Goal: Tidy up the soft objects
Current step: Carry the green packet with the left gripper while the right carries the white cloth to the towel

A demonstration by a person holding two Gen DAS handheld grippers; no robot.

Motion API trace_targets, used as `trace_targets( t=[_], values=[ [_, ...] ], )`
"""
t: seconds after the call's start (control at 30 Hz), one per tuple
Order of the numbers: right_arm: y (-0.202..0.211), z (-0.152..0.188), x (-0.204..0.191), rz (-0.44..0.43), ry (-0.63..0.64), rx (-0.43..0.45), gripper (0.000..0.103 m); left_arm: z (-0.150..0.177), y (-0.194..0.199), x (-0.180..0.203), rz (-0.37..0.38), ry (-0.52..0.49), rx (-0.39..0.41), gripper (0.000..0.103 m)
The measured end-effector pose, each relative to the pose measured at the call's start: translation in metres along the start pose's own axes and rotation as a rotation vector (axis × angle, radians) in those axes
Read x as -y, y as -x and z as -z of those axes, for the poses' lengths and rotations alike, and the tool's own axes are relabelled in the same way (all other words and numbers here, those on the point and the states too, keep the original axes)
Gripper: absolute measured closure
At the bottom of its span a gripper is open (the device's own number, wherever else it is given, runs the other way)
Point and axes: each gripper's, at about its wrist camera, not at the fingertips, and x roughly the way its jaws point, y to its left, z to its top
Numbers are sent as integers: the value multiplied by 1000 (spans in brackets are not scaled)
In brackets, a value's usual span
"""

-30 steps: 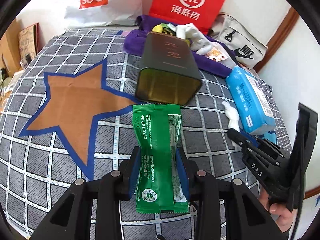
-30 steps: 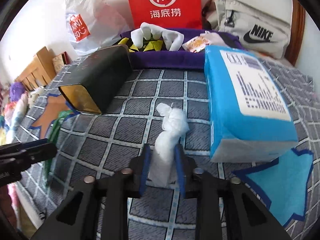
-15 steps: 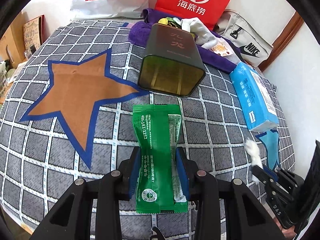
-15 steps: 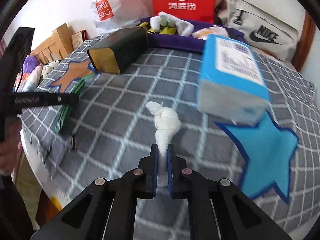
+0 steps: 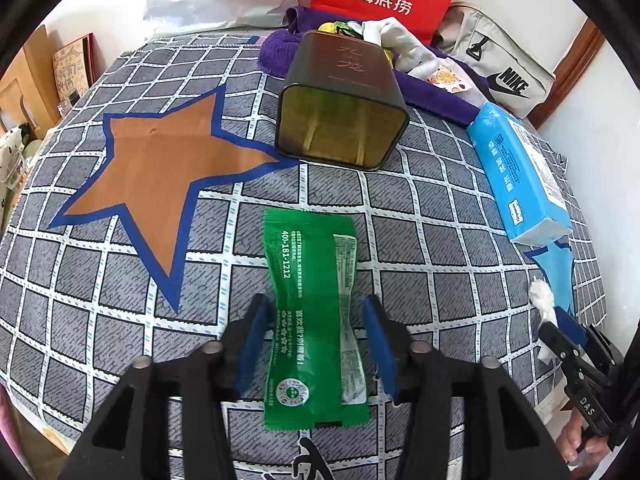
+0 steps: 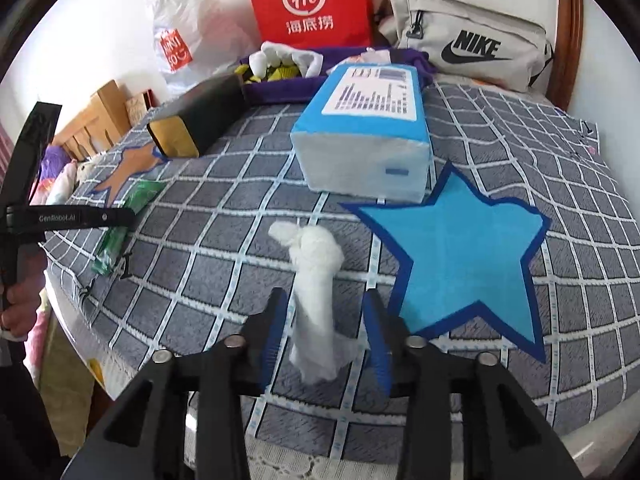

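A green foil packet (image 5: 316, 320) lies flat on the checked bedspread (image 5: 420, 240), between the pads of my left gripper (image 5: 318, 344). Its jaws are opening and a gap shows on both sides of the packet. In the right wrist view a twisted white tissue wad (image 6: 316, 276) rests on the bedspread just left of the blue star patch (image 6: 460, 256). My right gripper (image 6: 326, 336) straddles the wad, jaws opening, pads clear of it. The left wrist view shows the wad (image 5: 542, 296) and right gripper (image 5: 560, 332) at the far right.
A dark tin box (image 5: 340, 128) lies on its side, mouth toward me. A blue tissue pack (image 6: 364, 136) lies behind the blue star. A purple towel (image 5: 280, 52) with small soft items, a red bag (image 6: 312, 4) and a grey Nike bag (image 6: 472, 40) line the back. The bed's edge is close in front.
The right gripper carried the tissue wad away from the tissue pack to beside the blue star, then spread its jaws off it. The left jaws spread off the green packet.
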Motion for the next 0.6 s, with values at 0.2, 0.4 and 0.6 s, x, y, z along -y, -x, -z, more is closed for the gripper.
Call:
trace_targets(
  t=[0.2,0.4,0.6],
  values=[
    [-15,-9,0,1,-5,11,66,-2,-5,10,-50,-38,10,48],
    [-10,-12,-2,-8,18,17,85,-7,-2,16,-77,-44,21,70],
    [9,-23,-3,-31,23,50,85,-14,16,24,-51,-56,56,71]
  ],
)
